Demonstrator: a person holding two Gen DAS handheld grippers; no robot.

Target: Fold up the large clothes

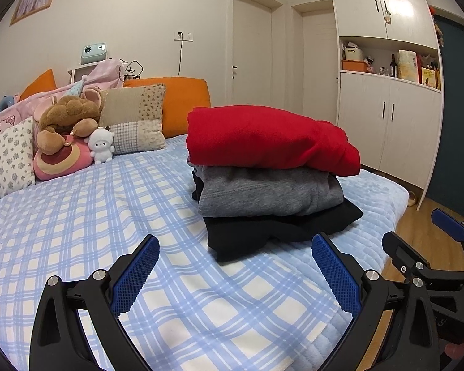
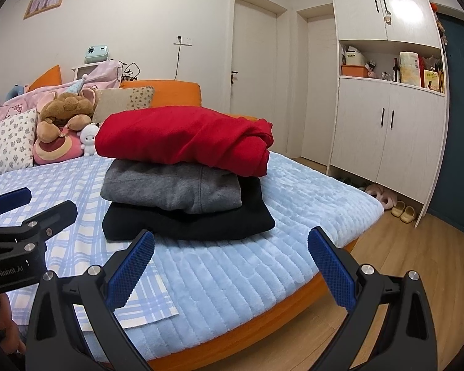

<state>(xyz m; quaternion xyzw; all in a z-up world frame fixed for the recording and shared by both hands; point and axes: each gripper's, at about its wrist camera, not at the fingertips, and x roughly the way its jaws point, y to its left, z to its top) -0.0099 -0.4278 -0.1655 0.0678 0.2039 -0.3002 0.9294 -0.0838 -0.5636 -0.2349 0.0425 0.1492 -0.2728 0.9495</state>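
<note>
Clothes stack (image 1: 272,179) sitting folded at centre frame on the bed (image 1: 77,204), looking soft, bulky and prone to slumping, likely needing hold under the black bottom layer (image 2: 188,222), left tool (image 1: 235,247) and right tool (image 2: 232,241) both hanging released.

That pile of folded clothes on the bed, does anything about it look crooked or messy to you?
Slightly. The red top overhangs the grey one toward the wardrobe side, its bunched edge drooping down. The black garment at the bottom sticks out past both. The stack stands upright on the bed; nothing has fallen, and both hand-held grippers are open and clear of it.
</note>
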